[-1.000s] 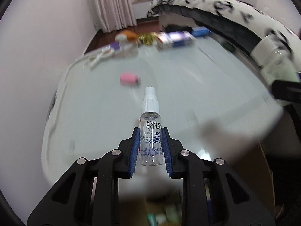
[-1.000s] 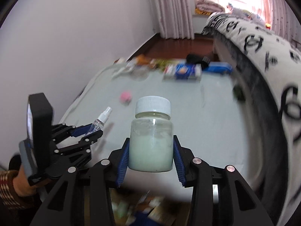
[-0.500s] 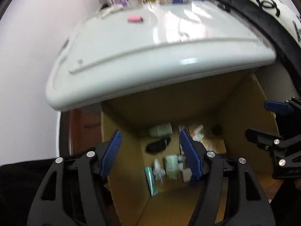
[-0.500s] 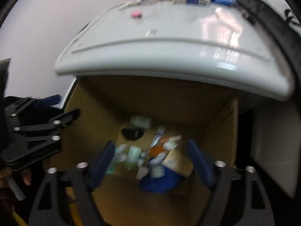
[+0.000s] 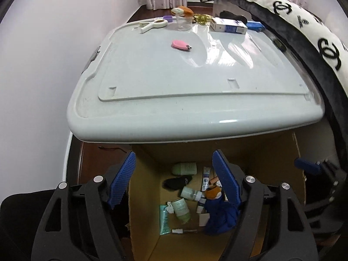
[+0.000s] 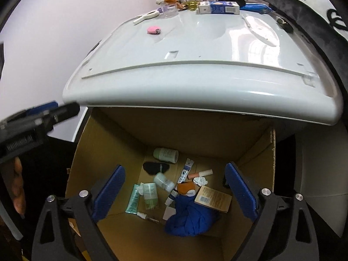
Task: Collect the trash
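Counter is a glossy white lid-like top between a pale wall and a bed with a black-and-white cover. On it you have a pink item, white scissors and a blue-white carton at the far edge. Below its near rim stands the cardboard box, trash on its floor: bottles, a tube, blue cloth. Your left gripper and right gripper hang over it, both spread wide, holding nothing. Only the right view shows the brown card; labels are unreadable.
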The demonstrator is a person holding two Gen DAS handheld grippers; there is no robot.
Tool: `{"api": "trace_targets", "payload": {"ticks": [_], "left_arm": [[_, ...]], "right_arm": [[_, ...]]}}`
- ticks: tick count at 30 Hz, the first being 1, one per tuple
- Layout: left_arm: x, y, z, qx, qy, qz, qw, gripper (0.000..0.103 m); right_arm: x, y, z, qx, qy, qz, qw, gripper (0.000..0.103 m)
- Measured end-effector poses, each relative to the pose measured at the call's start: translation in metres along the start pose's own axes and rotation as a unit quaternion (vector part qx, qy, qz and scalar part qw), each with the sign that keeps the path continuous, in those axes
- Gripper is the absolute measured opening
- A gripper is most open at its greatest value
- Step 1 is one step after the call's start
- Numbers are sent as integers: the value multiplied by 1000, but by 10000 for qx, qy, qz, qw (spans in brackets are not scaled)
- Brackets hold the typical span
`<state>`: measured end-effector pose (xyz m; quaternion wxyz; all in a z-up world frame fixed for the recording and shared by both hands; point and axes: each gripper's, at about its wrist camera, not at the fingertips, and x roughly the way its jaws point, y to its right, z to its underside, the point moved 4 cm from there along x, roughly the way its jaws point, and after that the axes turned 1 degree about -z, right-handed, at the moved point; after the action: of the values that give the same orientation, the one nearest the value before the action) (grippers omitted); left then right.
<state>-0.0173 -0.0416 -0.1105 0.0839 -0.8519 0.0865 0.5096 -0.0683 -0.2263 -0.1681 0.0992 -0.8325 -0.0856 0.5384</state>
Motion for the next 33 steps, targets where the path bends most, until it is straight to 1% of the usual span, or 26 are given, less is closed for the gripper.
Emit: {"api": "trace_targets", "payload": {"ticks": [4, 6, 11, 16, 20, 23, 25, 27, 31, 33], "left_arm": [[-3, -6, -10, -164, 23, -58, 9998, 72], [-4, -9, -14, -236, 30, -86, 9997, 72], [-5, -14, -23, -337, 52, -149, 9993, 72], [-1, -15, -30, -325, 56, -219, 9992, 72], [5, -14, -36, -289, 43, -213, 9993, 72], [12, -12, -44, -239, 51, -223, 9995, 72], [15, -10, -50, -217, 37, -191, 9996, 72], [16, -7, -59, -215, 93, -153, 9996, 72], [16, -2, -71, -159, 191, -165, 9996, 72], [18, -1, -76, -163, 191, -158, 9996, 72]], "right_arm": [[1, -1, 1, -9, -29, -10, 10000, 94], [0, -1, 1, -17, -26, -6, 10000, 96], [-2, -3, 2, -91, -45, 7, 9999, 96], [-5, -7, 0, -127, -60, -49, 9999, 98], [-12, -10, -8, -125, -34, -186, 9997, 98], [-25, -15, -27, -235, 61, -279, 9993, 98], [-36, -17, -44, -395, 202, -209, 9988, 98], [-53, -19, -68, -590, 490, -35, 9970, 98], [-77, -22, -115, -829, 971, 70, 9918, 98], [-83, -23, -133, -895, 1130, 108, 9895, 98]]}}
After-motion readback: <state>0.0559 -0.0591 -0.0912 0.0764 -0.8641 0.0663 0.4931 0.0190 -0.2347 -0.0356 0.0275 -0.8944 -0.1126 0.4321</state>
